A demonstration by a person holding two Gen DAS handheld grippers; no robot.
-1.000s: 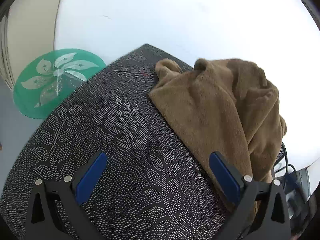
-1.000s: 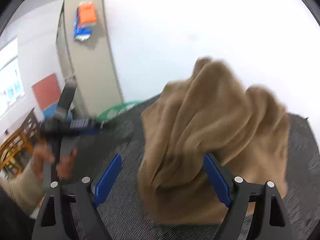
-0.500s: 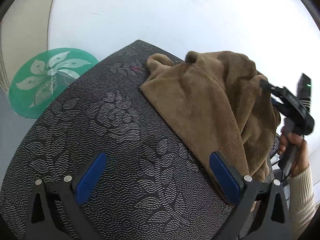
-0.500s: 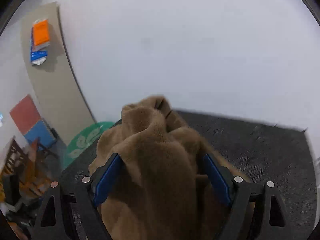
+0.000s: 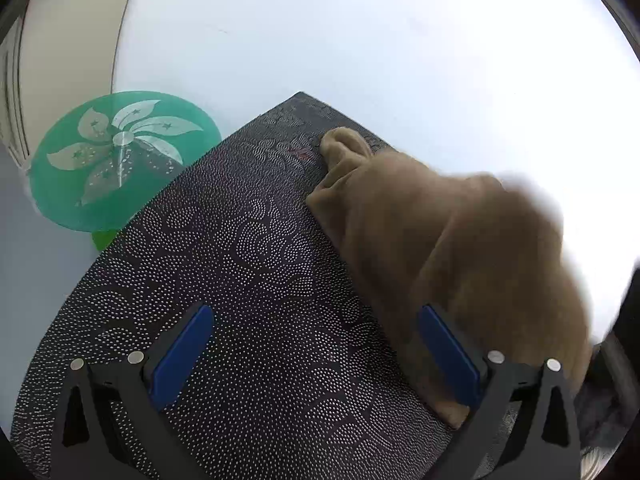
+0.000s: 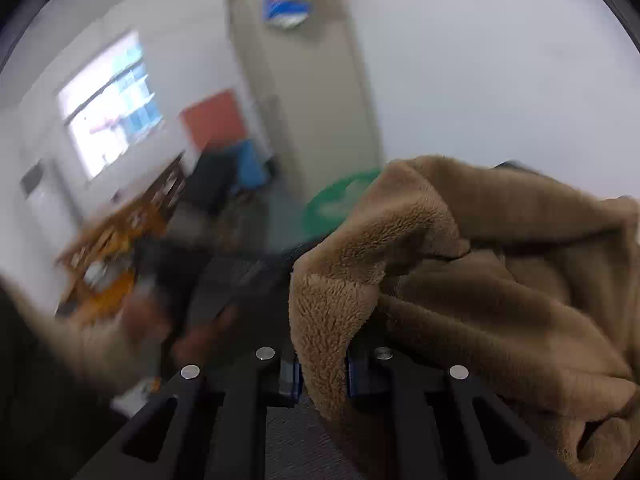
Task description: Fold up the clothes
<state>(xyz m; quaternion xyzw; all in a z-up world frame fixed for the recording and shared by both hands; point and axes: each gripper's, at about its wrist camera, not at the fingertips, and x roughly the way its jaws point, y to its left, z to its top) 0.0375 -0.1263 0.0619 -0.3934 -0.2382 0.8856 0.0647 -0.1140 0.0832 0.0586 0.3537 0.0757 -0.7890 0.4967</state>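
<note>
A brown fleece garment [image 5: 440, 248] lies bunched on the right half of a dark patterned tablecloth [image 5: 240, 272]. My left gripper [image 5: 316, 356] hangs open over the cloth, its right blue finger [image 5: 448, 356] at the garment's near edge, nothing between the fingers. In the right wrist view the right gripper [image 6: 322, 372] is shut on a fold of the same brown fleece garment [image 6: 480, 280], which rises out of the jaws and spreads to the right. A blurred hand and sleeve [image 6: 132, 328] show at the left of that view.
A green round stool top with a white flower emblem [image 5: 120, 160] stands beyond the table's left edge. White wall lies behind the table. A beige cabinet [image 6: 304, 92] and wooden chairs [image 6: 116, 248] stand farther off in the room.
The right gripper went from open around the garment to shut on a fold of it, and has swung left. The garment's right part now looks lifted and blurred. The left gripper stayed open.
</note>
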